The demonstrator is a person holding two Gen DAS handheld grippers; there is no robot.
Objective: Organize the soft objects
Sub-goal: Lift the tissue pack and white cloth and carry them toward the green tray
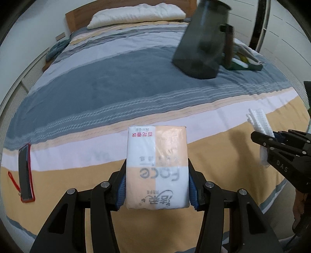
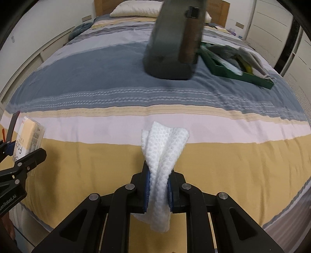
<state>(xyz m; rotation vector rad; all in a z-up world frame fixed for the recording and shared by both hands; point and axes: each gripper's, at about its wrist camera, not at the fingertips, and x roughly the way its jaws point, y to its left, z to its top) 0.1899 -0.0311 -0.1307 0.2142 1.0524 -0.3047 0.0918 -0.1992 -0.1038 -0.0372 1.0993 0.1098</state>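
Observation:
My left gripper (image 1: 157, 183) is shut on a pack of facial tissues (image 1: 157, 161), orange and white with "Face" printed on it, held above the near end of the bed. The pack also shows at the left edge of the right wrist view (image 2: 29, 136). My right gripper (image 2: 158, 186) is shut on a white textured cloth (image 2: 163, 153) that sticks up and hangs down between its pads. The cloth and right gripper show at the right of the left wrist view (image 1: 259, 122). A green tray (image 2: 239, 75) holding several soft items lies on the bed's far right.
A striped blue, white and yellow bedspread (image 1: 108, 81) covers the bed. A dark grey blurred object (image 2: 173, 39) hangs in front of the view. A phone in a red case (image 1: 26, 173) lies at left. A white pillow (image 1: 136, 14) is at the headboard.

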